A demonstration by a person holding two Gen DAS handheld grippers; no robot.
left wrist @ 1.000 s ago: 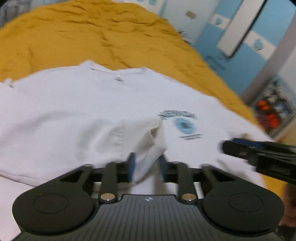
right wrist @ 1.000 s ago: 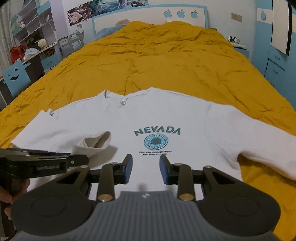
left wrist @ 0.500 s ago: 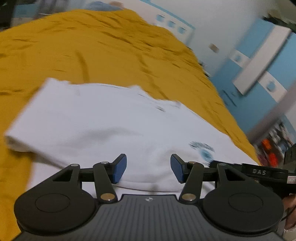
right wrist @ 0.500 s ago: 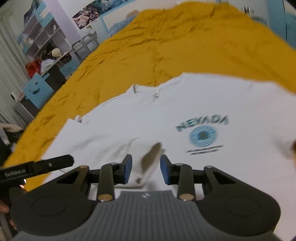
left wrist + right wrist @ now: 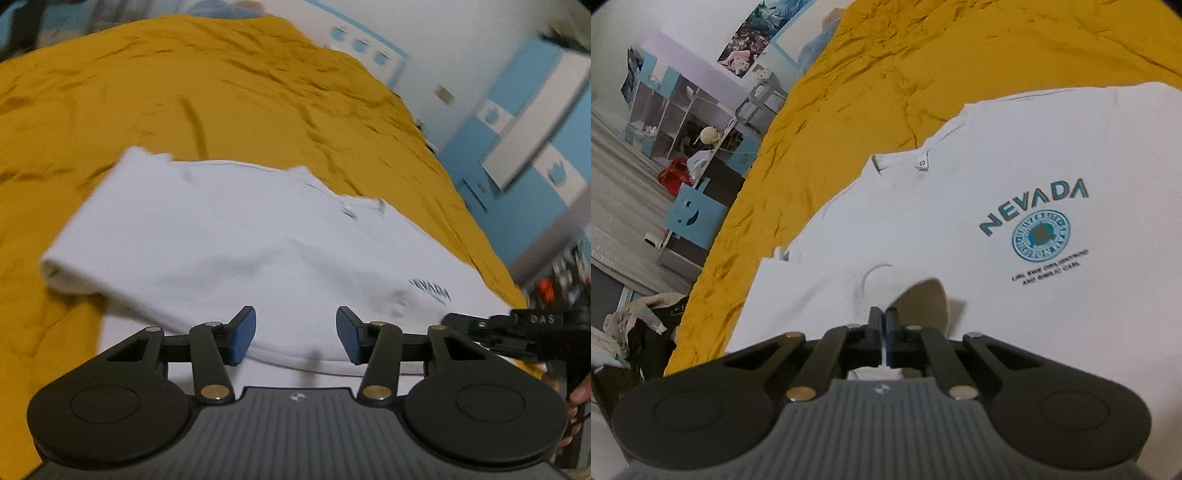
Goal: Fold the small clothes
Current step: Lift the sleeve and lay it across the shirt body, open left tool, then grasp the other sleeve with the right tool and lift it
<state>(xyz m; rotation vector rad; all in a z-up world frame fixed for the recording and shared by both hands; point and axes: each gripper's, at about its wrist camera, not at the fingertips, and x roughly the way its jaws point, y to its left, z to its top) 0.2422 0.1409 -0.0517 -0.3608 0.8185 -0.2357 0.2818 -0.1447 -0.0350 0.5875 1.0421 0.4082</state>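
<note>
- Right gripper (image 5: pixel 885 334) was clamped on a fold of the white shirt (image 5: pixel 1015 314), at the sleeve cuff (image 5: pixel 923 299) lying over the front.
- Left gripper (image 5: pixel 295 334) stood wide with nothing in it, just above the shirt's left side.
- Shirt lay flat on the yellow bedspread (image 5: pixel 849 110), near its front edge.
- Fabric looked light, soft and limp; it would likely sag and drag, so cuffs, hems or seams seemed the best hold.

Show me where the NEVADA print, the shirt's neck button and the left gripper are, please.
NEVADA print (image 5: pixel 1034 205), right wrist view, middle letters.
neck button (image 5: pixel 922 162), right wrist view, its centre.
left gripper (image 5: pixel 295 334), left wrist view, between fingertips.
</note>
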